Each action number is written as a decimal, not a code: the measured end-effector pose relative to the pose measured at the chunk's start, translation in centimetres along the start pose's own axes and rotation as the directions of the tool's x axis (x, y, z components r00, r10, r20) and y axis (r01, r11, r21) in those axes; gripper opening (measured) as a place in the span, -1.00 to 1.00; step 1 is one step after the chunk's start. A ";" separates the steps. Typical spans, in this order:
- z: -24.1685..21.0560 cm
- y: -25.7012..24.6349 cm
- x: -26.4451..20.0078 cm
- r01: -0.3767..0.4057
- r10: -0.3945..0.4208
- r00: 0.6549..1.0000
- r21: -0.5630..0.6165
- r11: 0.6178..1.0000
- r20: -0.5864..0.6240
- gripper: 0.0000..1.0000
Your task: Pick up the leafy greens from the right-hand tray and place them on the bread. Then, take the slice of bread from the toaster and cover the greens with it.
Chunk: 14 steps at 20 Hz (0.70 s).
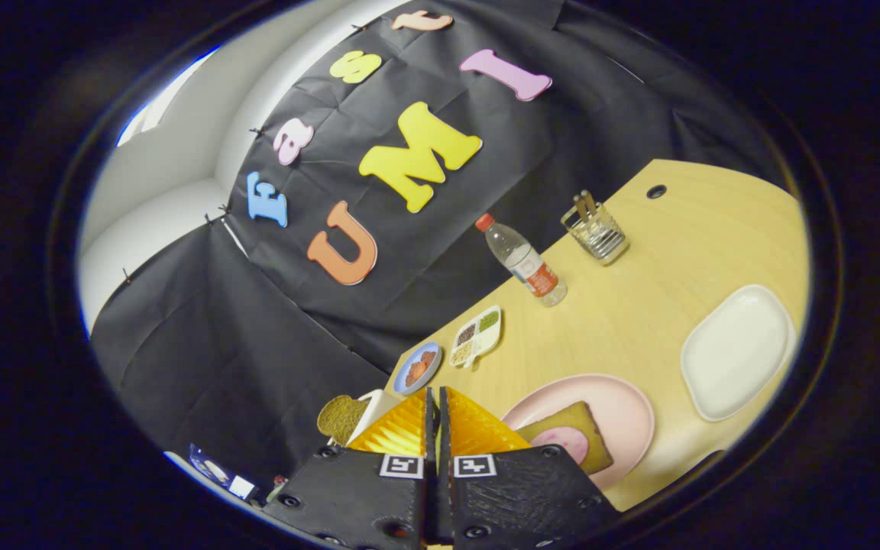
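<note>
Fingers (437, 416) pressed together, empty, partly hiding the bread (574, 439) on the pink plate (627, 405)

Bright even light, sharp, edges warped

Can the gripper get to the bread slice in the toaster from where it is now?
Probably yes: the shut gripper sits close to the bread slice, which stands up out of the toaster with nothing between them.

Wooden table (638, 305): pink plate (623, 412), white tray (738, 351), bottle (524, 260), utensil holder (596, 233), sectioned dish (477, 334), blue plate (417, 368).
</note>
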<state>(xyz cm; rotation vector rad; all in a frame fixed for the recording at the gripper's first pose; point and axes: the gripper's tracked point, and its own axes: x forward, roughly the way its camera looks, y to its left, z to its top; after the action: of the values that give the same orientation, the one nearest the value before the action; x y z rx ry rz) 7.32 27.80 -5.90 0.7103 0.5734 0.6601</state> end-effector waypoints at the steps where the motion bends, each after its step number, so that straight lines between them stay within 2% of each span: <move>1: -0.8 -0.2 0.7 -0.001 0.001 1.000 0.007 1.000 -0.013 -1.00; 5: -2.3 -3.0 1.9 0.035 -0.034 0.999 0.032 0.999 -0.026 -1.00; 7: -2.1 -5.2 1.9 0.078 -0.078 0.997 0.028 0.997 -0.021 -1.00; 14: -1.5 -10.3 0.6 0.220 -0.220 0.976 -0.088 0.972 0.009 -0.99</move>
<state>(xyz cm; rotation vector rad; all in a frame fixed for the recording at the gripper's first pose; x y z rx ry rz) 10.30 22.86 -14.63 0.5536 0.6102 0.4765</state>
